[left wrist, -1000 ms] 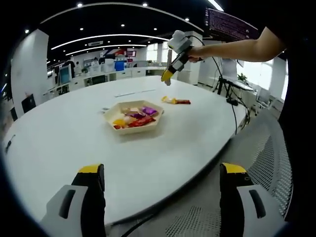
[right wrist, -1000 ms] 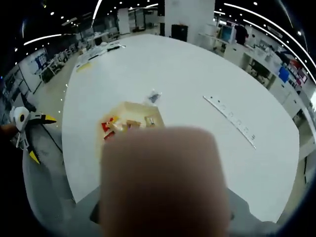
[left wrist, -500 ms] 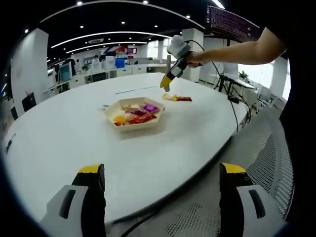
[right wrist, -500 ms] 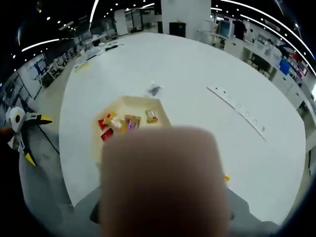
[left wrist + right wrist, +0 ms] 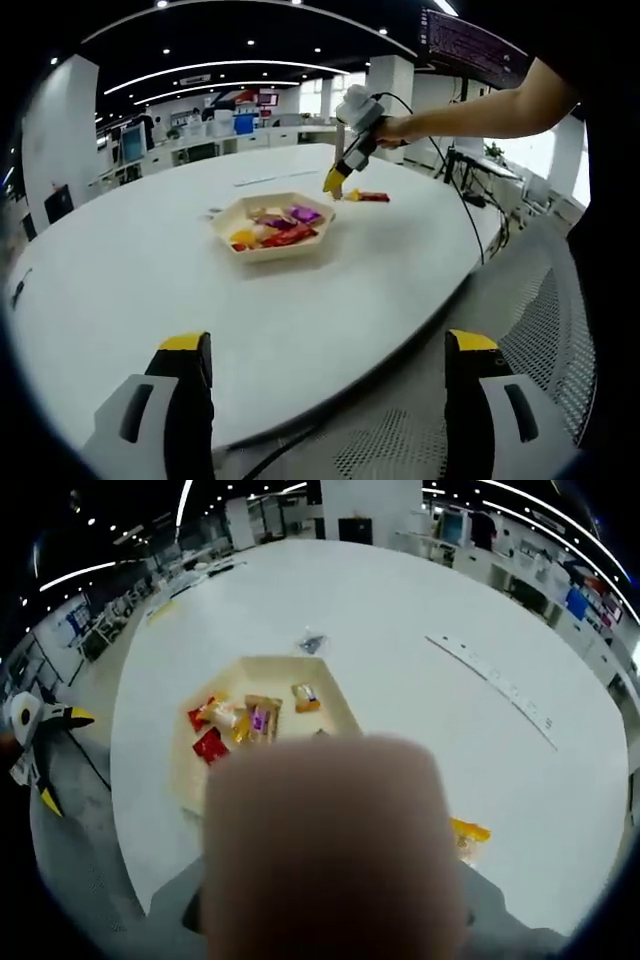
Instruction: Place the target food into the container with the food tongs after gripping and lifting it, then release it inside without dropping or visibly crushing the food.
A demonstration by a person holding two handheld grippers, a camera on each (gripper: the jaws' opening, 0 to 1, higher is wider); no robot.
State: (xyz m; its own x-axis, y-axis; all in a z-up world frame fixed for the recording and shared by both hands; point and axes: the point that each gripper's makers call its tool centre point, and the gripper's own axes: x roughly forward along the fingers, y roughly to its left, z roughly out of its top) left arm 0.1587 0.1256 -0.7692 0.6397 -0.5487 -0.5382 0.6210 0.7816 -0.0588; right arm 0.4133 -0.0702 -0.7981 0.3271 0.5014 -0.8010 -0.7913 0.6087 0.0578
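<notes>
1. Your left tongs (image 5: 327, 400) sit low at the near edge of the bench (image 5: 140, 290), their two yellow-tipped jaws spread wide apart with nothing between them. In the right gripper view the same tongs (image 5: 52, 758) show at the far left, off the bench edge, jaws parted.

2. Your right tongs (image 5: 333, 182) are held out over the bench by your outstretched arm (image 5: 480, 95). The yellow tips point down, just beside the far-right rim of the tray. I cannot tell whether the jaws are parted or together: in the left gripper view they are too small, and in the right gripper view a blurred pale shape (image 5: 330, 850) covers the lower middle where they would rise.

3. The hexagonal tray (image 5: 225, 226) stands on the bench and holds several wrapped snacks (image 5: 275, 228), red, yellow and purple. In the right gripper view the tray (image 5: 185, 775) lies just above the blurred shape.

4. A yellow and red snack packet (image 5: 365, 196) lies on the bench just beyond the right tongs, apart from the tray. In the right gripper view its yellow end (image 5: 470, 832) peeks out beside the blurred shape.

5. A small dark wrapper (image 5: 312, 642) lies on the bench near the tray's far side.
</notes>
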